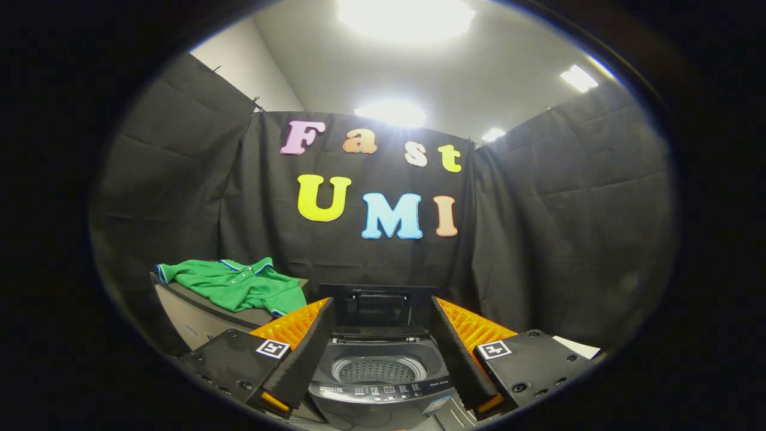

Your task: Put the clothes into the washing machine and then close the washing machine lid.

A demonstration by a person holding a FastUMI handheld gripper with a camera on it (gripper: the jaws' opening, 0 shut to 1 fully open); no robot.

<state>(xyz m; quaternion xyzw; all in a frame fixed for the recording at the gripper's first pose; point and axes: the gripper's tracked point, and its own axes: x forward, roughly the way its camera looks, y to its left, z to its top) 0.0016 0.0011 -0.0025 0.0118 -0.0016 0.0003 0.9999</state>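
A small dark top-loading washing machine stands just ahead of my fingers, seen through the gap between them. Its lid is raised upright at the back, and the perforated metal drum looks empty. A green polo shirt with a blue-and-white trimmed collar lies spread on a dark table beyond my left finger, left of the machine. My gripper hangs open, fingers wide apart on either side of the machine, with nothing held.
The dark table under the shirt stands against the black cloth wall at the left. Black cloth walls close in the booth behind and on both sides. A pale surface edge shows beyond my right finger.
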